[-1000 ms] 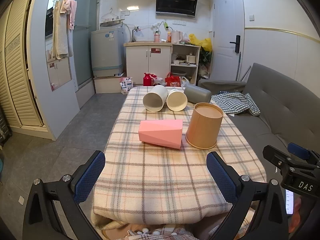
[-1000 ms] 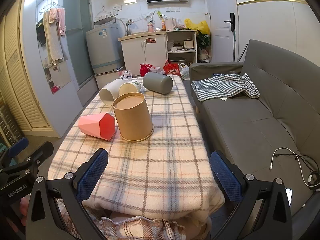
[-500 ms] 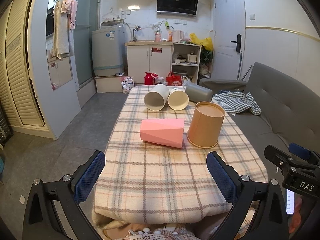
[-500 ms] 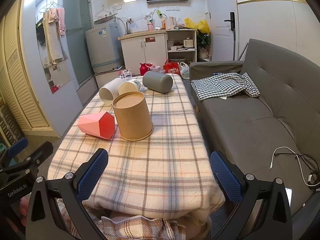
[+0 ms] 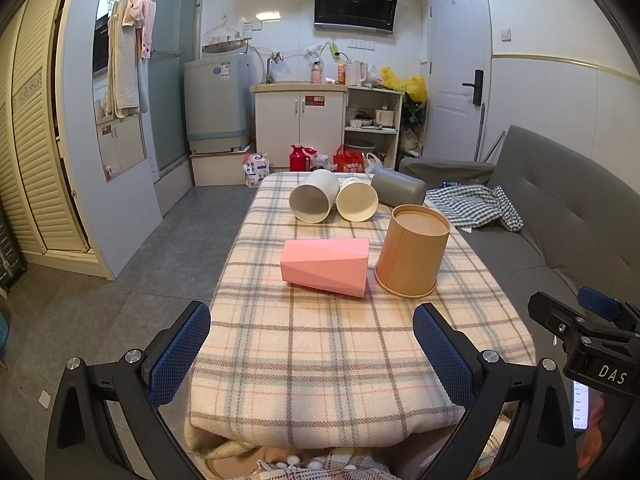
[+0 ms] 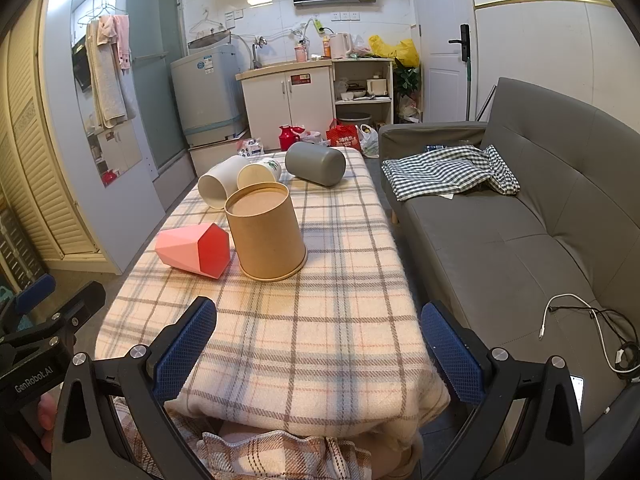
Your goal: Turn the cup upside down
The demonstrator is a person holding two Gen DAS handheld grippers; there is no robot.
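A brown paper cup stands upside down, wide rim on the plaid cloth, mid table. A pink faceted cup lies on its side just left of it. At the far end lie a white cup, a cream cup and a grey cup, all on their sides. My left gripper is open and empty over the near edge. My right gripper is open and empty over the near right edge.
The table's plaid cloth hangs over the near edge. A grey sofa with a checked cloth runs along the right. A white cable lies on its seat. Cabinets and a washing machine stand behind.
Both views have shifted only slightly. The cups have not moved and both grippers stay open.
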